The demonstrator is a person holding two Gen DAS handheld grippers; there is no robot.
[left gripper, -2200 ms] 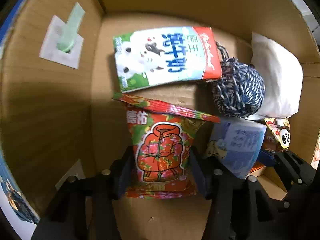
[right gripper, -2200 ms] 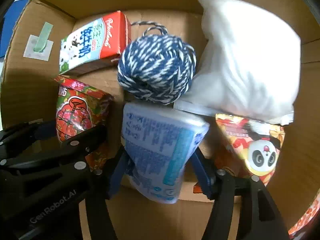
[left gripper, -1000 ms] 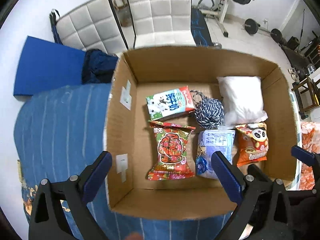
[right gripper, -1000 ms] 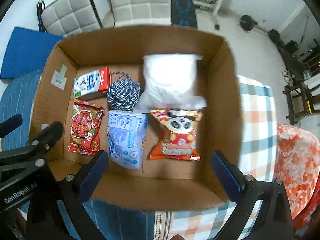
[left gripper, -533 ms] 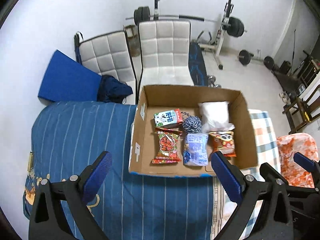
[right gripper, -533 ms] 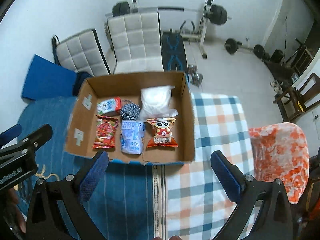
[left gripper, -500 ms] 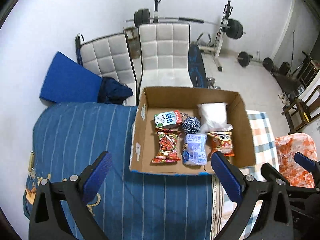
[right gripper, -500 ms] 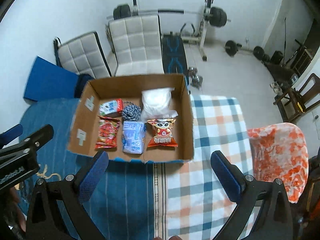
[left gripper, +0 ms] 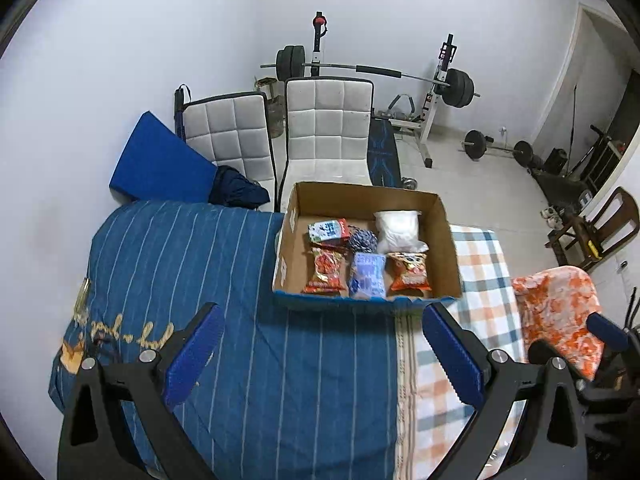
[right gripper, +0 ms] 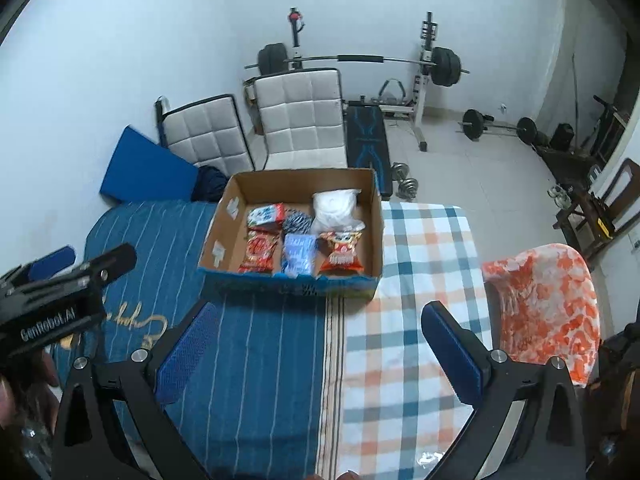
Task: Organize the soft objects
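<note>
An open cardboard box [left gripper: 448, 240] [right gripper: 374, 224] stands on the covered table. Inside lie a milk-candy packet [left gripper: 329, 229], a blue-white yarn ball [left gripper: 362, 240], a white pouch [left gripper: 398, 225], a red snack bag [left gripper: 326, 270], a light blue packet [left gripper: 368, 274] and an orange panda snack bag [left gripper: 409, 272]. The same items show in the right wrist view, such as the white pouch [right gripper: 335, 205] and the panda bag [right gripper: 341, 256]. My left gripper [left gripper: 320, 356] is open and empty, well back from the box. My right gripper [right gripper: 318, 354] is open and empty too.
The table carries a blue striped cloth [left gripper: 180, 280] and a checked cloth [right gripper: 420, 280]. Two white padded chairs [left gripper: 326, 128] and a blue mat [left gripper: 160, 168] stand behind the box. A barbell rack [left gripper: 436, 80] is at the wall. An orange-patterned chair [right gripper: 544, 304] is at right.
Both grippers let go of the red snack bag and the light blue packet in the box, opened wide, and pulled far up and back. The box looks smaller.
</note>
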